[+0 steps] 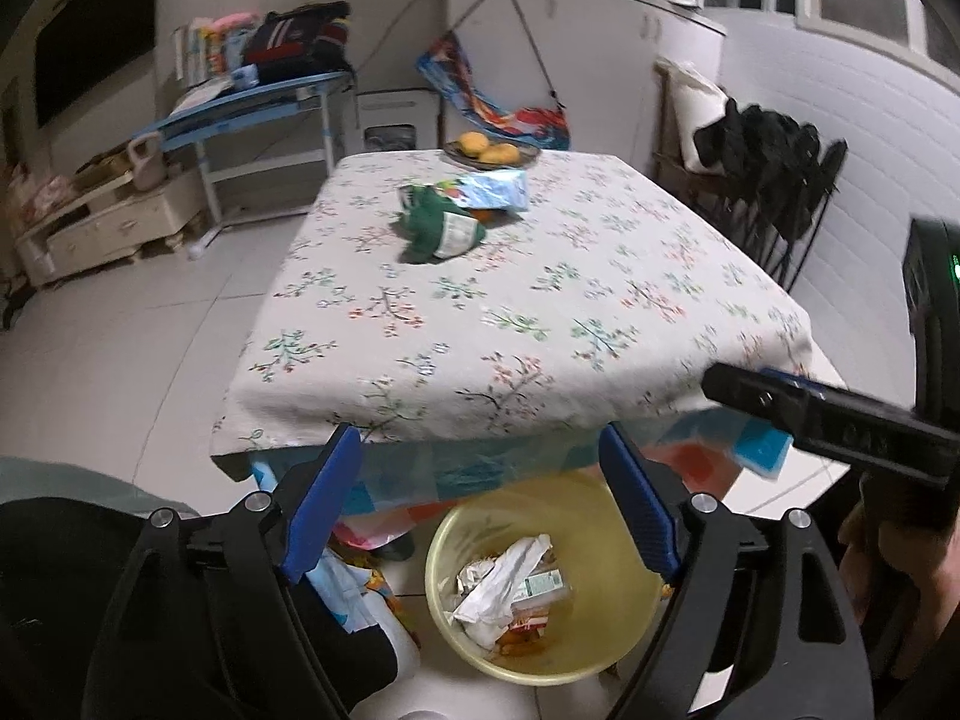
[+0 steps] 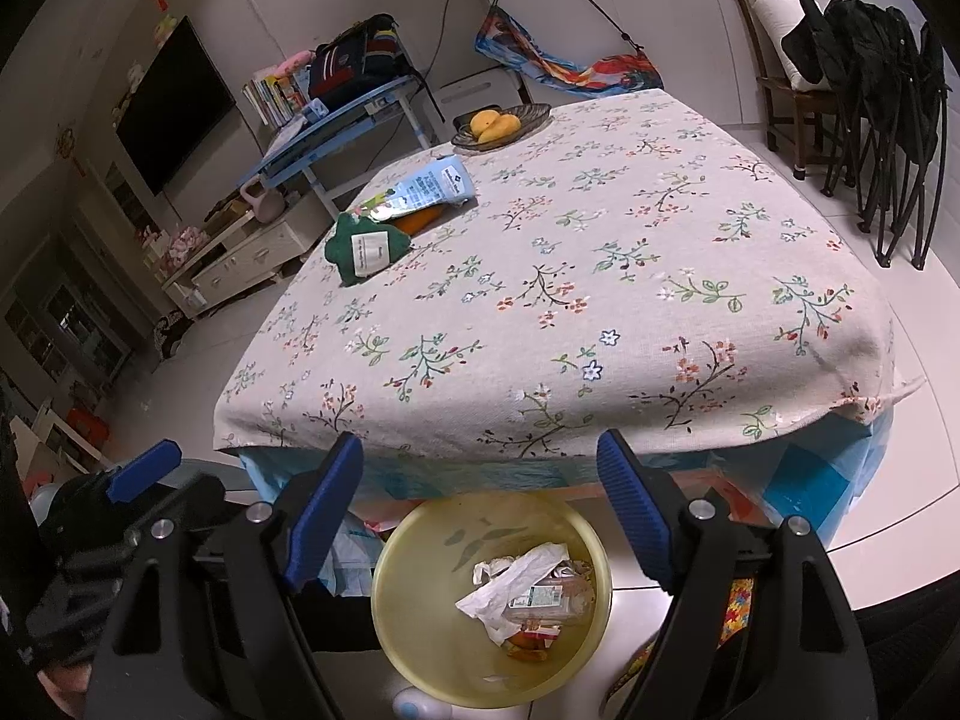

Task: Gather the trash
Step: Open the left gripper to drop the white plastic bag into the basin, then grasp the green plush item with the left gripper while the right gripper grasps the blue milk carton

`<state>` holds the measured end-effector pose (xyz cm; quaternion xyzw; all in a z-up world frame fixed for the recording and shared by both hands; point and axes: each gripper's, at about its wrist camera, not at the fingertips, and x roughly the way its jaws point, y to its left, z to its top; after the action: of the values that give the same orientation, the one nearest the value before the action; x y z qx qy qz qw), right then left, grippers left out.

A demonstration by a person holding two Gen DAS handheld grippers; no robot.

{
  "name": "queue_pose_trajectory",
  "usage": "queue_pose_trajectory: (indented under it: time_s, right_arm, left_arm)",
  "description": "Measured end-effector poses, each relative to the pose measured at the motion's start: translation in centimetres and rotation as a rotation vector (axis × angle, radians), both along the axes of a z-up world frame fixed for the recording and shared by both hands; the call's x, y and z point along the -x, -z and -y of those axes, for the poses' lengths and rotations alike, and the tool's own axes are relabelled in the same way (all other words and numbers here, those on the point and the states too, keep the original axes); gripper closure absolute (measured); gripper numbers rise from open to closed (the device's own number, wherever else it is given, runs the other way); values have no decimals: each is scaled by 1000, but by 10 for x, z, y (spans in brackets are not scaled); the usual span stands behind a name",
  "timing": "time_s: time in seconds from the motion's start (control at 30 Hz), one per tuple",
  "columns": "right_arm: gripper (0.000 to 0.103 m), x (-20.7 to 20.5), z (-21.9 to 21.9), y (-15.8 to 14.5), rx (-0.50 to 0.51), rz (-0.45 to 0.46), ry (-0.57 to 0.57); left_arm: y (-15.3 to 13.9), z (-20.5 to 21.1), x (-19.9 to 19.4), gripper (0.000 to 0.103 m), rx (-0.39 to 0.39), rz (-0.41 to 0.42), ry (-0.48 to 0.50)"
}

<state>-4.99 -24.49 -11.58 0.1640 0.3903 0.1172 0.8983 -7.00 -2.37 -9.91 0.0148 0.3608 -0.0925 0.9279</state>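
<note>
Both grippers hang over the yellow bin (image 1: 534, 576) at the near edge of the desk (image 1: 540, 312), and both are empty. The left gripper (image 1: 480, 504) stands wide apart, nothing between its blue pads; the right gripper (image 2: 480, 510) likewise gapes, holding nothing. Wrappers already lie in the bin. The remaining trash sits well away on the far left of the floral cloth: a green packet (image 2: 363, 249) with a pale blue pouch (image 2: 429, 186) just behind, touching it. From here that pile lies ahead and to the left, so I judge the left gripper has the shorter reach.
</note>
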Motion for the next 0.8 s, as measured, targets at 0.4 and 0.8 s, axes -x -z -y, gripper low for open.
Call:
queue_pose_trajectory:
  time_s: [0.4,0.8]
  right_arm:
    - [25,0,-5,-2,-13,2,-10]
    - [25,-26,1,-11,-107,-8,-25]
  left_arm:
    - [-11,-26,-30,24,126,-13,-95]
    - [-29,-41,-103,24,125,-20,-123]
